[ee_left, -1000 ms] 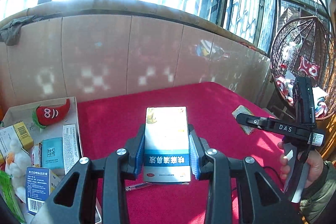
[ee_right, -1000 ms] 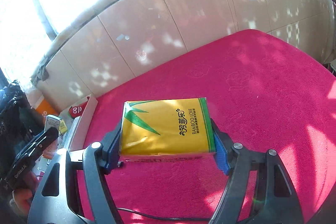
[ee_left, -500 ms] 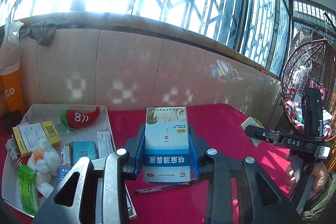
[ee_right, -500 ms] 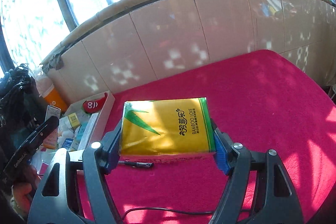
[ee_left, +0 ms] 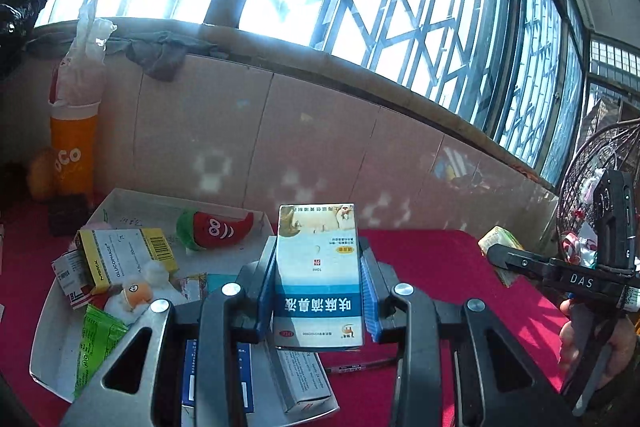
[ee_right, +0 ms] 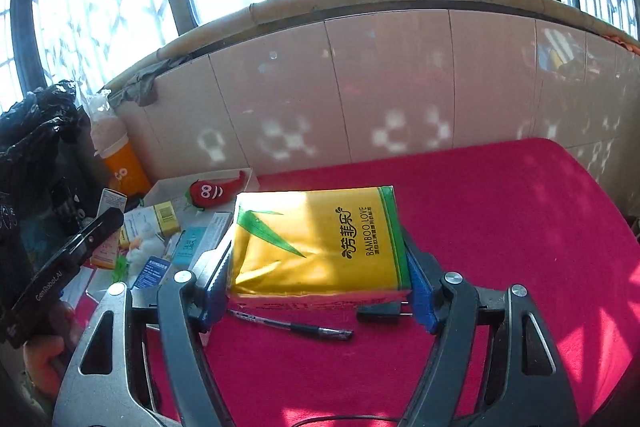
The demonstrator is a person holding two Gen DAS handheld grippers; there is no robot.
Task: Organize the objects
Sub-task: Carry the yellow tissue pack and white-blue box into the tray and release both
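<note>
My left gripper (ee_left: 318, 291) is shut on a white and blue medicine box (ee_left: 318, 267), held upright above the red cloth, just right of the white tray (ee_left: 48, 343). My right gripper (ee_right: 318, 271) is shut on a yellow tissue pack (ee_right: 320, 239) with green bamboo leaves, carried above the cloth. The tray (ee_right: 248, 174) lies to its left. In the left wrist view the right gripper (ee_left: 496, 255) shows at the far right with the tissue pack (ee_left: 496, 237) in it. The left tool's black body (ee_right: 60, 263) shows at the right wrist view's left edge.
The tray holds a red chilli plush (ee_left: 212, 227), a yellow-edged box (ee_left: 128, 255), a green sachet (ee_left: 94, 343) and several other packets. A black pen (ee_right: 292, 327) lies on the red cloth (ee_right: 500, 227). An orange bottle (ee_left: 72, 159) stands by the tiled wall. A wicker chair (ee_left: 592, 179) is at right.
Both grippers have swung left with their loads. The tray now fills more of both views, and the pen has come into the right wrist view.
</note>
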